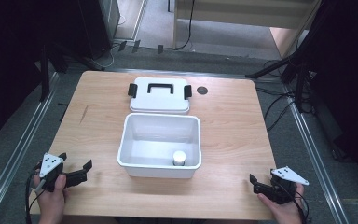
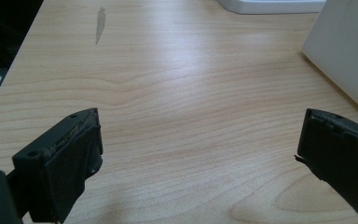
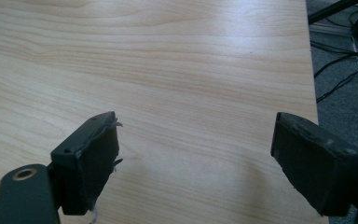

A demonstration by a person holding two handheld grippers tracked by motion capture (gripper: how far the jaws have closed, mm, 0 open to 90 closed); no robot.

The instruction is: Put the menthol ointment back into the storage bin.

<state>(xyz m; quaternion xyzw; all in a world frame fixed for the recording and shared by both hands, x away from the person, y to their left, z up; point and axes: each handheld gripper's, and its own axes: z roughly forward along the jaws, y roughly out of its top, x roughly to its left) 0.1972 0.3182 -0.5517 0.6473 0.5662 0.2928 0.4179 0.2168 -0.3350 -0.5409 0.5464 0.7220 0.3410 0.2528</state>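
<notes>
White plastic box (image 1: 160, 145), open-topped and rectangular, sits near the middle of the wooden tabletop (image 1: 228, 121), slightly toward the near edge. Inside it, a small white cylinder (image 1: 179, 158) stands upright against the near wall, toward the right corner. Just behind the box, toward the far edge, lies its white lid (image 1: 159, 95), flat, with a black handle on top and a black latch at each short end. The two look very close, but whether they touch cannot be told. A small dark round spot (image 1: 202, 90) marks the tabletop just right of the lid.

At the near left corner of the tabletop, a hand holds the left gripper (image 1: 77, 171), its jaws spread wide apart with nothing between them. In the left gripper view, the left gripper (image 2: 198, 154) hovers over bare wood, with the box's white wall (image 2: 342, 51) at the right and a grey smudge (image 2: 100, 24) on the wood farther off.

At the near right corner, the other hand holds the right gripper (image 1: 253, 183). In the right gripper view, the right gripper (image 3: 193, 144) also stands wide open and empty above the wood, near the tabletop's right edge, with cables (image 3: 338, 56) on grey floor beyond.
</notes>
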